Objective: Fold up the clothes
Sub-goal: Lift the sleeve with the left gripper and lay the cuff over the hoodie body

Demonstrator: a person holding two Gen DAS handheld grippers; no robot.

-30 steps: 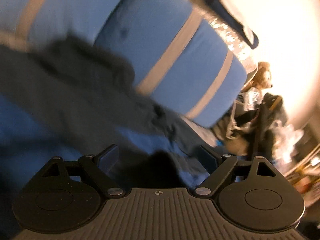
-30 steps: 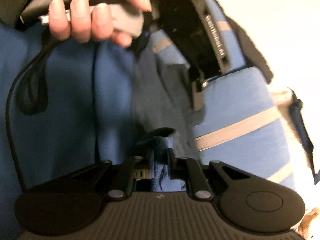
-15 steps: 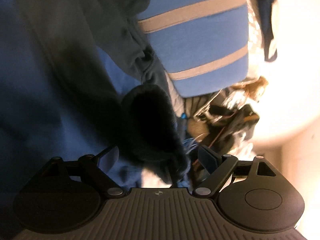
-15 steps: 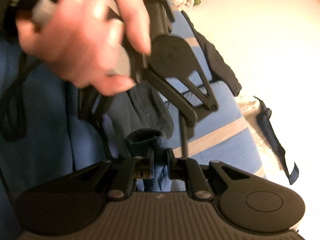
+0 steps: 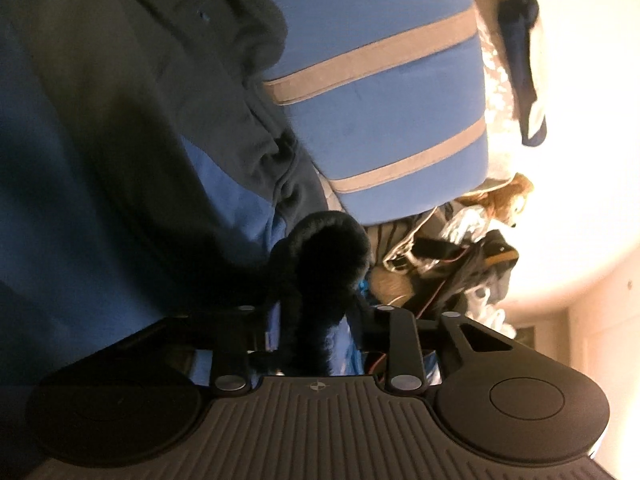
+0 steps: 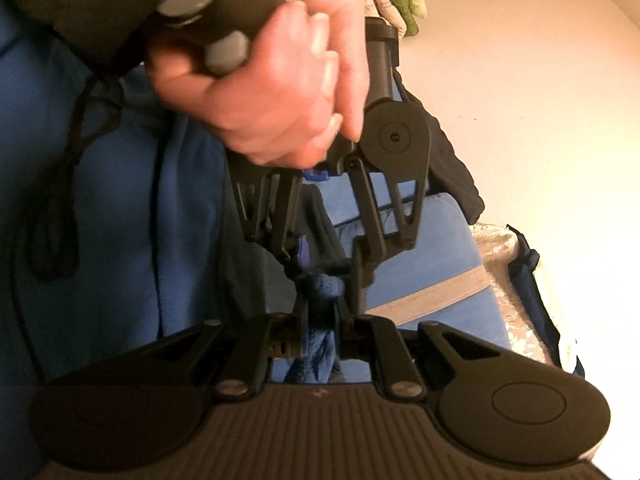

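A blue fleece garment (image 6: pixel 120 208) spreads over the left of both views. My right gripper (image 6: pixel 320 322) is shut on a bunched edge of it, and the cloth pokes out between the fingers. A hand (image 6: pixel 272 92) holds my left gripper (image 6: pixel 326 270) just above, its tips almost meeting the right one's at the same bunch. In the left wrist view, my left gripper (image 5: pixel 316 320) is shut on a dark rolled fold of the blue fleece (image 5: pixel 320 256). A dark grey garment (image 5: pixel 140 80) lies over the fleece, up against a cushion.
A blue cushion with grey stripes (image 5: pixel 380 92) stands right behind the cloth; it also shows as the cushion (image 6: pixel 432 264) in the right wrist view. Beyond it are a plush toy (image 5: pixel 508 196), tangled bags and cables (image 5: pixel 460 264), and pale floor (image 6: pixel 540 100).
My left gripper was open and has shut on the rolled fleece fold. It has come down until its tips sit by the right gripper's. The right gripper has kept its hold.
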